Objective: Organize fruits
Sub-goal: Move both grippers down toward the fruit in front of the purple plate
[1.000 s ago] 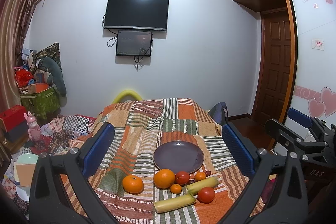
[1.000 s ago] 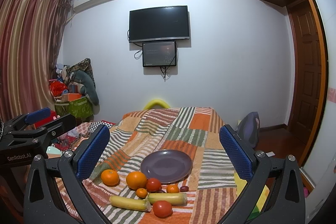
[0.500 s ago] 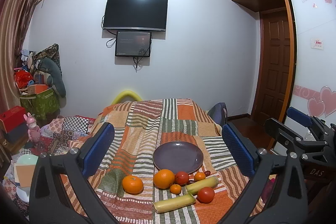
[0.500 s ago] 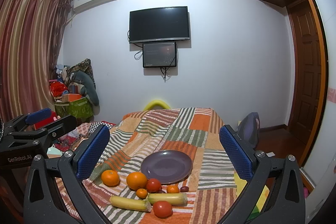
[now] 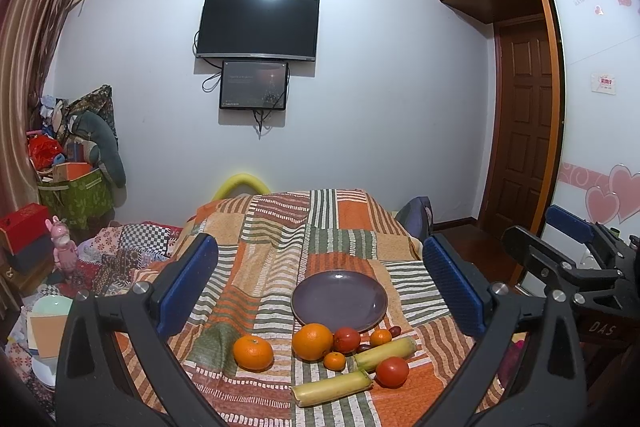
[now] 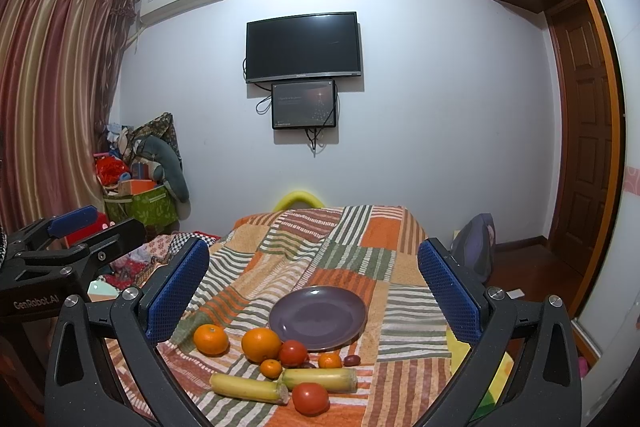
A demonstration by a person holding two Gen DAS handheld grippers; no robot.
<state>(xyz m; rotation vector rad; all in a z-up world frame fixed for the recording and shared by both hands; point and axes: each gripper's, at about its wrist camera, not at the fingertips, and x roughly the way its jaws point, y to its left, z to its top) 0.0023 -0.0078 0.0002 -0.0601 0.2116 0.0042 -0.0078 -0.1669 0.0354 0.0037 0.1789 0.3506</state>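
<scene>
Both my claws, the left gripper (image 5: 320, 283) and right gripper (image 6: 312, 287), hang spread wide and hold nothing. Ahead on the striped patchwork cloth (image 5: 280, 227), the round purple plate (image 5: 339, 300) sits bare; oranges (image 5: 312, 341), tomatoes (image 5: 392, 371), what look like two yellow-green stalks (image 5: 332, 388) lie just before it. I judge nothing sorted yet.

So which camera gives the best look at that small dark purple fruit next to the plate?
The right wrist view: the small dark fruit lies in the open beside the small orange, just below the purple plate. In the left wrist view it is only a sliver at the plate's edge, smaller and partly hidden.
</scene>
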